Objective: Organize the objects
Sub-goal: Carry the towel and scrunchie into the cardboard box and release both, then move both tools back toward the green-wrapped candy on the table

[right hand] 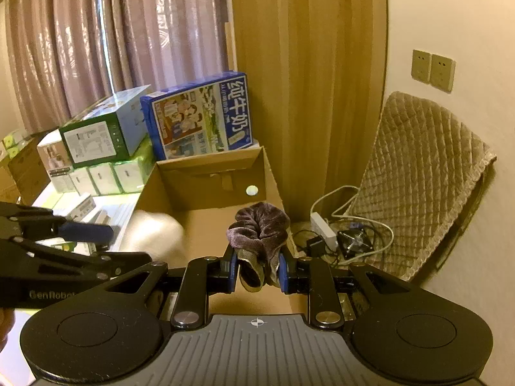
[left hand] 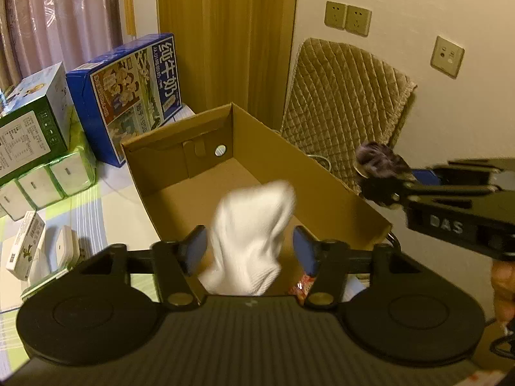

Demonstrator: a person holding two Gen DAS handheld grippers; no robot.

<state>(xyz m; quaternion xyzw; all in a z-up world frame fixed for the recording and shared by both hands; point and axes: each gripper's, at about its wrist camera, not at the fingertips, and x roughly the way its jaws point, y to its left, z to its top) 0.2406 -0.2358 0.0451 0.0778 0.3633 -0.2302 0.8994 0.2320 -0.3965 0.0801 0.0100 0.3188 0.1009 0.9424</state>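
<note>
Left tongs: we see the left gripper [left hand: 249, 247] poised over the open cardboard box [left hand: 322, 173], its blue-padded jaws spread wide with nothing in their grasp.
White sock: a soft white sock [left hand: 254, 231] sits in the gap between those jaws, blurred, and we cannot tell whether it touches either pad; it is over the box's near end.
Right tongs: the right gripper [right hand: 259, 271] is level above the box's right wall, jaws drawn in and pinching a purple plush cloth [right hand: 259, 225].
Purple cloth: velvety and crumpled, it bunches up ahead of the pads, with a paler mesh-like lining hanging below them.
Box: plain brown corrugated card, rectangular, with a round hole in the far wall; it stretches ahead of both tongs.
Beyond the tongs: a glossy blue printed carton [left hand: 128, 96] stands past the box's far left corner.
Right of the tongs: a quilted tan mat [right hand: 418, 186] leans on the wall.
</note>
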